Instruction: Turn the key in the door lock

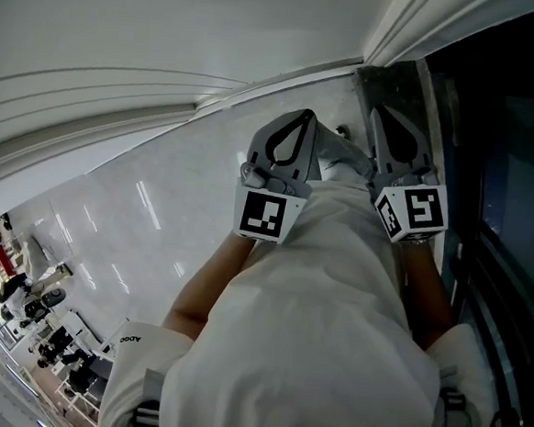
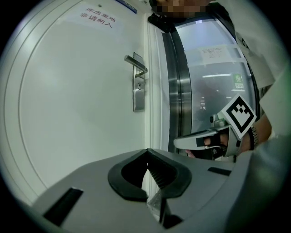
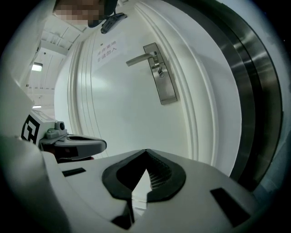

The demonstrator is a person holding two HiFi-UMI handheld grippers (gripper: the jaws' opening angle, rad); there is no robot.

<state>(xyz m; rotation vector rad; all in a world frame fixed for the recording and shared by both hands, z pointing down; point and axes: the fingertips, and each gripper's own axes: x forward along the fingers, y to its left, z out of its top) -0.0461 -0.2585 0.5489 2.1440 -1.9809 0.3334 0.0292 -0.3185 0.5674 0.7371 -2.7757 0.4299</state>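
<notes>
The white door [image 2: 82, 113] fills both gripper views, with a steel-framed glass panel [image 2: 213, 82] along its edge. The left gripper [image 2: 147, 151] and right gripper [image 3: 145, 152] are side by side, well apart from the door, each clenched tip to tip. The lock plate [image 3: 166, 86] carries a lever handle [image 3: 141, 58] at its top, with the keyhole [image 2: 140, 85] below (too small to tell if a key is in it).

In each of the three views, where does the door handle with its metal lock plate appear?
Head view: cannot be made out in it.
Left gripper view: door handle at upper centre, left of the steel frame.
Right gripper view: upper centre, tilted.
Shared landmark: printed sign above-left of it, in both gripper views.
</notes>
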